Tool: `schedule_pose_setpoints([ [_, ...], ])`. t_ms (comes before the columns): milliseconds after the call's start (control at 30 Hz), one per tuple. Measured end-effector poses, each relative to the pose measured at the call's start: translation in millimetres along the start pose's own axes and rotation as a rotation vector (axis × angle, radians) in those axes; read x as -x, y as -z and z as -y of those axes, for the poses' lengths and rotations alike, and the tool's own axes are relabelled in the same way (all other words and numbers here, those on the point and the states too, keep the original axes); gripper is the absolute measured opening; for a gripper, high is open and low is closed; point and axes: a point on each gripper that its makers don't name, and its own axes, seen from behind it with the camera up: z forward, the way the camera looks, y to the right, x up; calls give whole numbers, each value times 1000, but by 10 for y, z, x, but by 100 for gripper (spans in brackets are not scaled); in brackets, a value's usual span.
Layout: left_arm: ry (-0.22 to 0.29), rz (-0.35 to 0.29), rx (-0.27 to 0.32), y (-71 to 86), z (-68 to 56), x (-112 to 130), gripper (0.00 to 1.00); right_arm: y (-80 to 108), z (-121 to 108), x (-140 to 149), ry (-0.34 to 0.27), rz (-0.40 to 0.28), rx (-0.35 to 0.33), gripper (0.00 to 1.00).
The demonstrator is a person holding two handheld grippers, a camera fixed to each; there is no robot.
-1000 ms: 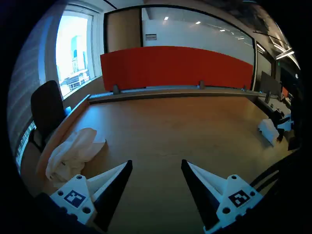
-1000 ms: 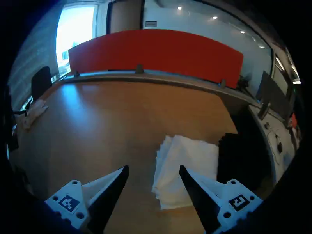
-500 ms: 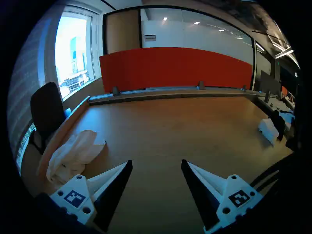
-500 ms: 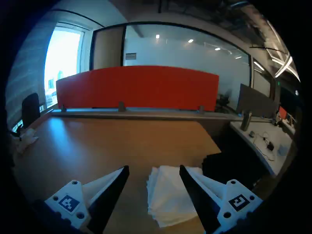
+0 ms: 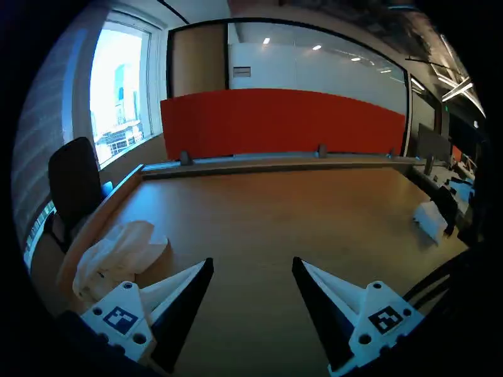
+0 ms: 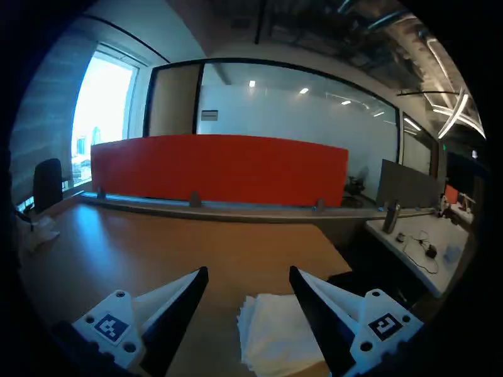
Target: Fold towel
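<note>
A crumpled cream towel (image 5: 116, 257) lies in a heap at the left edge of the wooden table (image 5: 276, 207), just beyond my left gripper's left finger. My left gripper (image 5: 253, 267) is open above the table with nothing between its fingers. A stack of folded white towels (image 6: 276, 336) sits near the table's right edge, low between the fingers of my right gripper (image 6: 248, 276), which is open and held above it. The same stack (image 5: 431, 219) shows far right in the left gripper view, and the crumpled towel (image 6: 39, 231) far left in the right gripper view.
A red divider panel (image 5: 283, 122) runs along the table's far edge. A black office chair (image 5: 74, 182) stands at the left by the window. A second desk (image 6: 427, 251) with cables and small items stands to the right, with a dark gap between the two.
My right gripper has tilted upward, so the folded stack slid down toward the bottom of its view. The left gripper has barely shifted, tipping up slightly.
</note>
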Motion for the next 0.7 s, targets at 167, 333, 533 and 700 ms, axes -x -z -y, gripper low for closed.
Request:
schedule_pose_setpoints([
  [167,17,-126,-24,58,65,-336,93,8,2,9,-2,2,4,100],
  [333,24,-197,-45,90,127,-539,93,33,1,-22,6,-3,9,100],
  [533,30,-221,-61,89,190,-599,93,54,3,-80,11,-16,14,100],
  [700,31,-228,-60,96,213,-620,93,71,30,-174,13,-36,17,100],
])
